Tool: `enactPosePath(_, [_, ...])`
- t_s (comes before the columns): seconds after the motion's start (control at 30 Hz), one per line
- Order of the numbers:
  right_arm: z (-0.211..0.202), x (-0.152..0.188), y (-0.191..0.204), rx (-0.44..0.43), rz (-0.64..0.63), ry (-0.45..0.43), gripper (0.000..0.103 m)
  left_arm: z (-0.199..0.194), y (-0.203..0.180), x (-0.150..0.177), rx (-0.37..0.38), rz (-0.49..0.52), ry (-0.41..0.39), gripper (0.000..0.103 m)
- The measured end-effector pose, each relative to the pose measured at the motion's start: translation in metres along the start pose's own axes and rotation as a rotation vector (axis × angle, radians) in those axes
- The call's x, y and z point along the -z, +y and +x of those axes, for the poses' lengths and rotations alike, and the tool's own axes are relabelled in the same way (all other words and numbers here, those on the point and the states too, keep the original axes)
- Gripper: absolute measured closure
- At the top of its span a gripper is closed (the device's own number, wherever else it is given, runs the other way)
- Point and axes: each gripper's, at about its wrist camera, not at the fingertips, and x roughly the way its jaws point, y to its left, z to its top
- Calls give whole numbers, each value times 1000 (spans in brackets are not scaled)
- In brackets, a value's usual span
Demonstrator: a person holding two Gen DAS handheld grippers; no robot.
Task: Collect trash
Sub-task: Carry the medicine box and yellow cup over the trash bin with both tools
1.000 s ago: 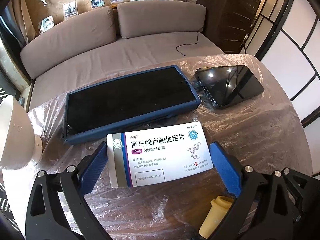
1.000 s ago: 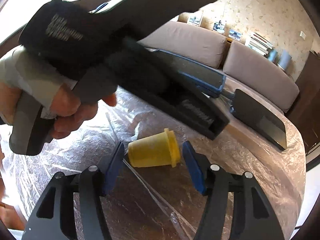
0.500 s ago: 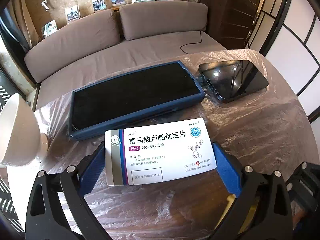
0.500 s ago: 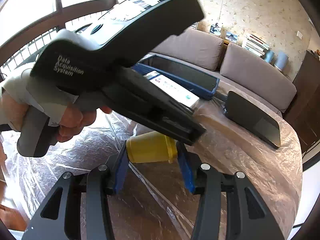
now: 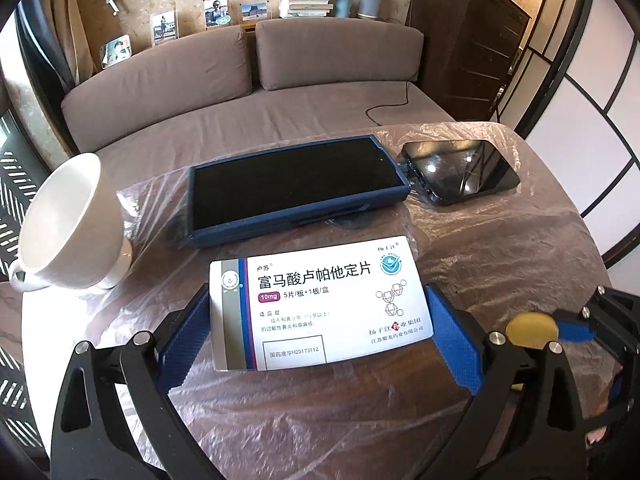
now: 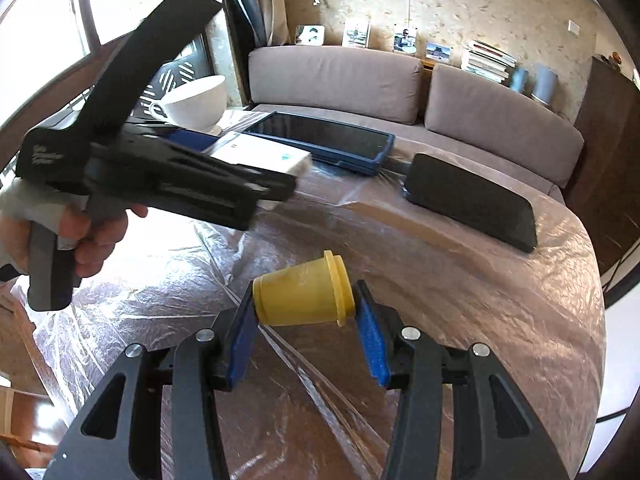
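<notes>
In the left wrist view, the right gripper (image 5: 560, 330) is mostly cut off at the frame's edge, and only the round end of the yellow plastic cup (image 5: 531, 330) shows behind the left gripper's own right finger. From the right wrist view, the left gripper (image 6: 280, 176) is seen side-on and blurred, and its black body hides most of the medicine box (image 6: 262, 154); only a white corner with a small teal mark is clear.

The left gripper (image 5: 320, 320) has its blue fingers (image 5: 188, 332) pinching the white medicine box (image 5: 320, 304) by its two short ends; the box is held flat above the plastic-wrapped counter (image 5: 500, 248), printed face up, Chinese text and "10mg" legible.

The right gripper (image 6: 306, 328) pinches the yellow plastic cup (image 6: 304, 294) lying sideways between its fingers (image 6: 372, 340): the flanged rim is against the right finger, the closed base against the left. The cup sits near the fingertips, above the counter (image 6: 460, 300).

Beyond lie a blue-cased tablet (image 5: 294, 190), a black device (image 5: 464, 170) just beside it, and a white teacup (image 5: 68, 224), its handle partly cut off at the left.
</notes>
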Motion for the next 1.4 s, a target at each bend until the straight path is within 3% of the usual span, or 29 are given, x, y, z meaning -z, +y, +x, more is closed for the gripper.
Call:
enactPosePath(0.63, [-43, 22, -3, -26, 36, 1, 57, -52, -11, 53, -5, -27, -52, 3])
enactPosePath(1.4, [-83, 54, 7, -125, 62, 35, 57, -109, -32, 127, 1, -56, -67, 3])
